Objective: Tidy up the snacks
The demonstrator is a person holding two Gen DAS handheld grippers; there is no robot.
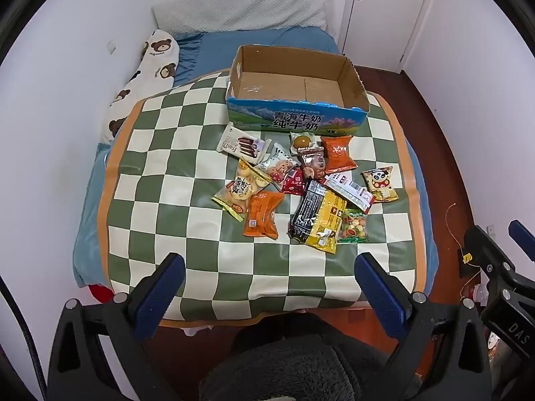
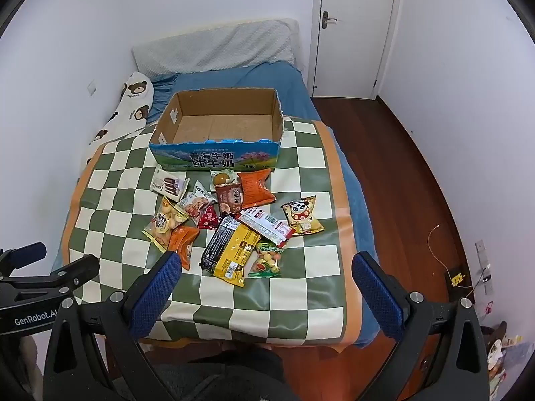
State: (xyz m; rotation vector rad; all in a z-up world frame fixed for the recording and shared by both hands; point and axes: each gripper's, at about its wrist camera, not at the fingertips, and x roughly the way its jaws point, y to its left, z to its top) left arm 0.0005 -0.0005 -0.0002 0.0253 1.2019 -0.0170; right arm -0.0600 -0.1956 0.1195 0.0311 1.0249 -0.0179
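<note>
Though partly blurry, box (image 1: 294, 122) label reads 纯牛奶.

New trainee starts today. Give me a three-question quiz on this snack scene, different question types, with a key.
1. True or false: the cardboard box already holds some snacks.
2. Multiple choice: the panda packet lies (A) inside the box, (B) on the checkered mat, apart from the main pile, on its door side, (C) between the right gripper's jaws.
3. Fill in: both the left gripper and the right gripper are ____ and hold nothing.

Key:
1. False; its floor is bare.
2. B.
3. Open.
</note>
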